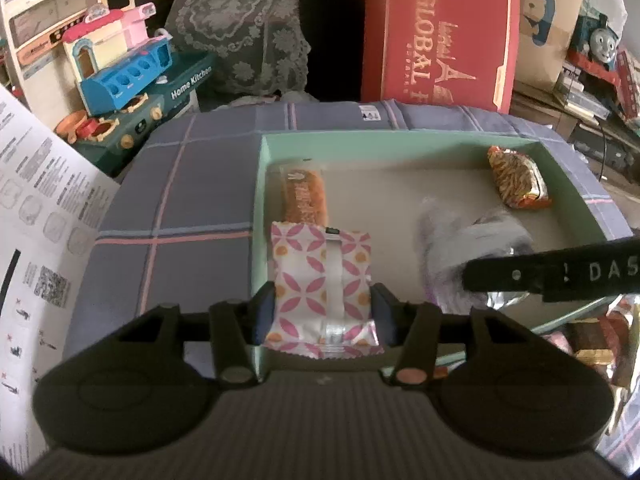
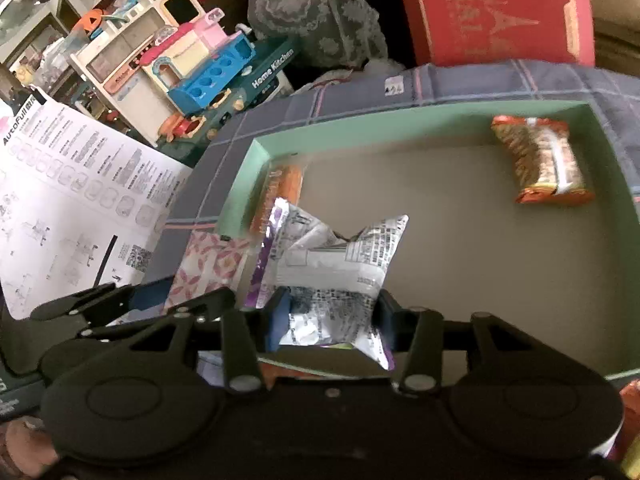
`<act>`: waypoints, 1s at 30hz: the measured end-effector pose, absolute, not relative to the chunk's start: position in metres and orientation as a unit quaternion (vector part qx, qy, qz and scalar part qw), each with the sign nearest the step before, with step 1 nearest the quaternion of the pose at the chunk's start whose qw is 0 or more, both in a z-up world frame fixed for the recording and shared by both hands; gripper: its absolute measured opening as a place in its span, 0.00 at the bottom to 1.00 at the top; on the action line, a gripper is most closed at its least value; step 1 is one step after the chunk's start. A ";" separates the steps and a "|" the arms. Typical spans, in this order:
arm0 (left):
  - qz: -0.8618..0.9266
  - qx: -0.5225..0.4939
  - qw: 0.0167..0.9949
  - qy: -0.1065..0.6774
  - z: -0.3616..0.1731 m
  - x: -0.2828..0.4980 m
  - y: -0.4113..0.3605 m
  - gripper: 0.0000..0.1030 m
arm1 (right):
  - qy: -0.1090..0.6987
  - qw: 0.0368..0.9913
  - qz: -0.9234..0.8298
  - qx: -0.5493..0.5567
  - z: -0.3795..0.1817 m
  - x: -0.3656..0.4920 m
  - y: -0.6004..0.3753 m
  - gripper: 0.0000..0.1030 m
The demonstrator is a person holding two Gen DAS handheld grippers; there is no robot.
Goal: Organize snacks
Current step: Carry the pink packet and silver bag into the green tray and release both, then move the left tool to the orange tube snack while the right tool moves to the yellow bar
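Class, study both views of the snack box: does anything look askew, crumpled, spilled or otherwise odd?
Nothing is spilled. The silver-and-purple packet in the right gripper looks crumpled, pinched in at its middle. In the green box, the orange-patterned packet lies at a slant in the far right corner, not square with the walls.

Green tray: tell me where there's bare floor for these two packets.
Bare floor runs through the green tray middle, between the orange snack bar at the left wall and the orange noodle packet in the far right corner. The near-left corner is crowded.
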State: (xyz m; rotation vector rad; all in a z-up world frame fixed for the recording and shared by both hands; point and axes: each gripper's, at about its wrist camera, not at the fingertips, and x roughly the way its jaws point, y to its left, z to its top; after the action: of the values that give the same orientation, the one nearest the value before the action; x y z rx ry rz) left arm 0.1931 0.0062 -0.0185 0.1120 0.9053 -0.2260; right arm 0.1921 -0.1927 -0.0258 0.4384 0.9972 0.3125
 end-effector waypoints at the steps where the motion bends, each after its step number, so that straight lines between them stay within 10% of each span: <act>1: -0.103 0.060 0.894 0.431 -0.018 0.192 0.005 0.66 | 0.471 0.844 0.148 0.210 -0.025 0.193 -0.193 0.67; 3: -0.087 0.065 0.903 0.415 -0.016 0.189 0.004 1.00 | 0.461 0.850 0.143 0.211 -0.022 0.196 -0.196 0.95; 30: -0.076 0.016 0.895 0.439 -0.006 0.086 0.007 1.00 | 0.401 0.893 0.129 0.157 0.015 0.092 -0.210 1.00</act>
State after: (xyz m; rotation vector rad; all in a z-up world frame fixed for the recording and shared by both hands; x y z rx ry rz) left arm 0.0856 0.0071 -0.0060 0.0328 0.9090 -0.1578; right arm 0.0922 -0.2104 0.0150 0.3266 0.8323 0.2669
